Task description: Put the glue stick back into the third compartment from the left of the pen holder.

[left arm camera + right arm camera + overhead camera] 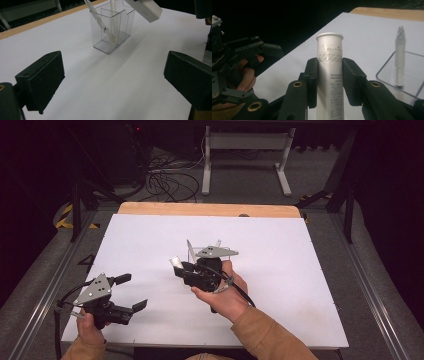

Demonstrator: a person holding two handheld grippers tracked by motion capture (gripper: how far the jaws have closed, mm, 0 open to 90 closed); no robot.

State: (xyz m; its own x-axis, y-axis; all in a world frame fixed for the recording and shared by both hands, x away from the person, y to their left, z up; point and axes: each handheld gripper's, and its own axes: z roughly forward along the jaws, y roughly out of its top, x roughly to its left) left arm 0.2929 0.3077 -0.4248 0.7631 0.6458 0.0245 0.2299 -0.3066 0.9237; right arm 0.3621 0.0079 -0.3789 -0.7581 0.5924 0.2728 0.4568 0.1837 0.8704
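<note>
The right gripper (329, 82) squeezes a white plastic tube (330, 75), held up beside the clear plastic box (111, 27) with two pens. It should probably go in slowly, standing straight. The left gripper (112, 82) waits wide open, holding nothing.

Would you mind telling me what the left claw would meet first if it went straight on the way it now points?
Probably the clear holder with pens in it; the white table between looks free, though depth is hard to judge.
</note>
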